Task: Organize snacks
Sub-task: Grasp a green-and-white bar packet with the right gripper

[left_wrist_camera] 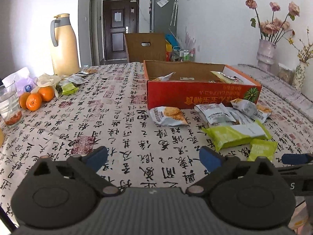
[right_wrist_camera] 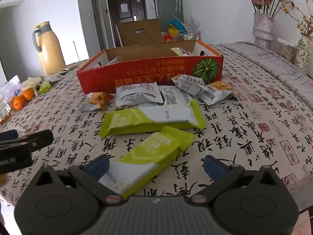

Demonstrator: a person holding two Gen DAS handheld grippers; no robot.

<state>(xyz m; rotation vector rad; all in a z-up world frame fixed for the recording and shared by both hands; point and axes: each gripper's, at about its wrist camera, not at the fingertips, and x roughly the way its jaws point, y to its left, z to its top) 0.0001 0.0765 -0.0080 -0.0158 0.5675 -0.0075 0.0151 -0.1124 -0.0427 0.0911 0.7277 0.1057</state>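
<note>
The left tongs (left_wrist_camera: 153, 156) stand wide apart over bare tablecloth, with nothing between them. The right tongs (right_wrist_camera: 155, 164) are also spread apart, with a green snack bar (right_wrist_camera: 148, 158) lying flat on the table (right_wrist_camera: 254, 137) between them, unpressed. Beyond it lies a longer green packet (right_wrist_camera: 150, 120), then grey snack packets (right_wrist_camera: 138, 94) just before the red box (right_wrist_camera: 148, 72), which holds a few packets.
</note>
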